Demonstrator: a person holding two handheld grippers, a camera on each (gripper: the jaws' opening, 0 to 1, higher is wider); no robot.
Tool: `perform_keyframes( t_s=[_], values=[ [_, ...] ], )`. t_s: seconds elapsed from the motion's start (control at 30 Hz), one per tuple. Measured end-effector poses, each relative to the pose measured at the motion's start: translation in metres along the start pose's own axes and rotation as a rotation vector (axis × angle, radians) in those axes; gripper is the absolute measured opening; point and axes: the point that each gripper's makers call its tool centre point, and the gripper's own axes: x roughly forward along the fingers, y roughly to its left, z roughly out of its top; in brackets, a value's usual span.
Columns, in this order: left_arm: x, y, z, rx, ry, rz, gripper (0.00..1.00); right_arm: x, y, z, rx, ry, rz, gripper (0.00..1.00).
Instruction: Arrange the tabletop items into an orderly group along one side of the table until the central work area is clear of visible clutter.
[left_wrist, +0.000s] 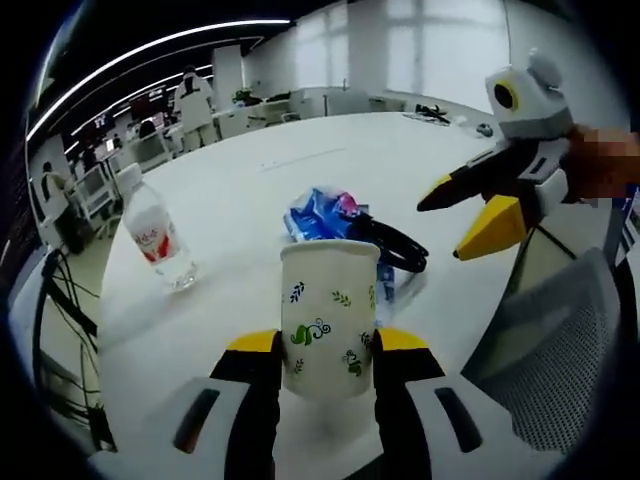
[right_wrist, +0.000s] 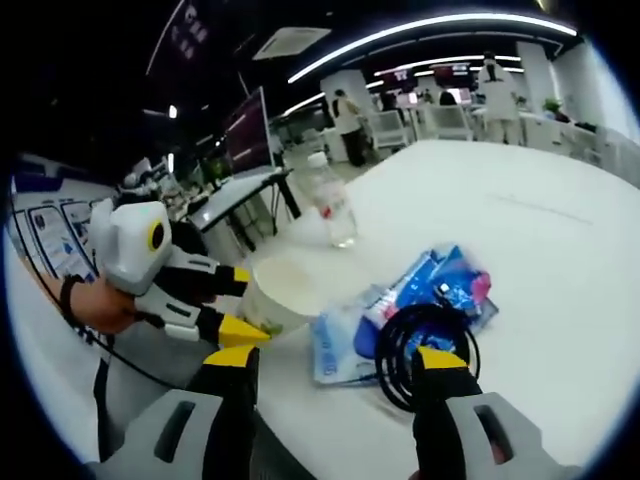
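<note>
While left claw (left_wrist: 326, 352) grips cup (left_wrist: 329, 315), right claw (right_wrist: 338, 362) open

- Red label on the water bottle (left_wrist: 155, 237): markings there, too small and blurred to read.
- Paper cup (left_wrist: 328, 318): printed leaves and swirls, no lettering.
- Blue packets (right_wrist: 425, 295) on the surface: print too blurred to make out.
- Wall posters (right_wrist: 45, 235) at the left of the right gripper view: unreadable.
- Red-lit screens (right_wrist: 415, 73) far back in the room: unreadable.
</note>
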Motion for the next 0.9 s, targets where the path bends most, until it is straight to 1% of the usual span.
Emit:
perform_keyframes(
  t_s=[0.17, 0.3, 0.47, 0.57, 0.7, 0.8, 0.9],
  values=[
    [0.002, -0.001, 0.001, 0.034, 0.005, -0.008, 0.35, 0.004, 0.006, 0.001, -0.005, 0.000, 0.016, 0.62],
    [0.003, -0.002, 0.001, 0.045, 0.005, -0.014, 0.35, 0.006, 0.008, 0.001, -0.010, 0.006, 0.032, 0.62],
    [0.004, -0.008, 0.000, 0.077, 0.011, -0.025, 0.35, 0.009, 0.014, 0.002, -0.005, 0.003, 0.048, 0.61],
    [0.004, -0.012, 0.000, 0.124, 0.019, -0.032, 0.35, 0.010, 0.019, 0.003, 0.000, 0.002, 0.063, 0.59],
    [0.007, -0.025, 0.004, 0.252, 0.019, -0.055, 0.35, 0.014, 0.028, 0.001, 0.000, 0.010, 0.094, 0.57],
    [0.009, -0.034, 0.006, 0.303, 0.020, -0.072, 0.35, 0.016, 0.034, 0.002, 0.002, 0.011, 0.117, 0.55],
    [0.011, -0.040, 0.007, 0.343, 0.021, -0.086, 0.35, 0.018, 0.041, 0.001, 0.016, 0.009, 0.150, 0.50]
  ],
)
